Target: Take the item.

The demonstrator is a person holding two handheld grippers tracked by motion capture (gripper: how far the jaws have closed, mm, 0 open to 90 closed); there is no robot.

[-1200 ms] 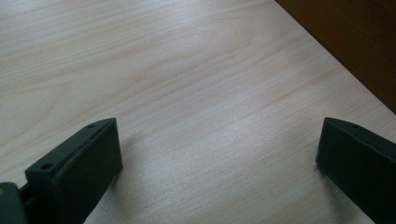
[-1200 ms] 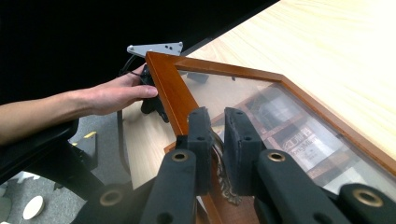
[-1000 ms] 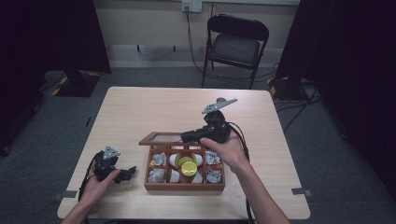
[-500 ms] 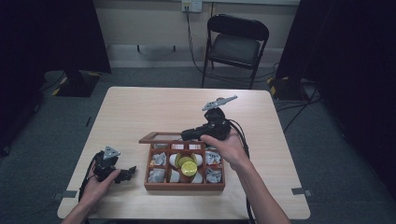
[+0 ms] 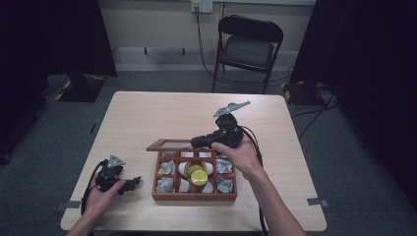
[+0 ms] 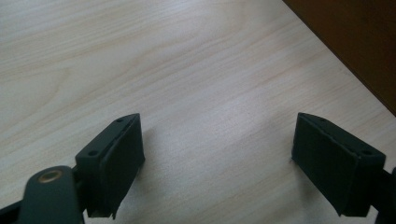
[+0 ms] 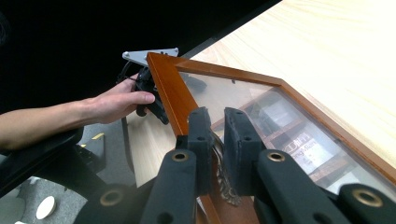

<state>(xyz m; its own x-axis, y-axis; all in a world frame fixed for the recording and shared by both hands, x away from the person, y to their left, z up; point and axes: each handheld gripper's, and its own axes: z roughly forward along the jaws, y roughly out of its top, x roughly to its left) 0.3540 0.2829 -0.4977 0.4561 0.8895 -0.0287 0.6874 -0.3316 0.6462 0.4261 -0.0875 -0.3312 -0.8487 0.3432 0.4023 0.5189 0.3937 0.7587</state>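
Wooden lid [image 7: 173, 95] pinched by right gripper [image 7: 218, 135], held up.
Left gripper [image 6: 217, 154], lower left, has just been narrowing its empty, still-parted jaws over the table [image 6: 187, 70].

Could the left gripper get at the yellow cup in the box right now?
Probably yes. The right gripper holds the glass lid raised by its clasp, so the wooden box is open on top. The left gripper rests open on the table beside the box, with nothing between it and the yellow cup.
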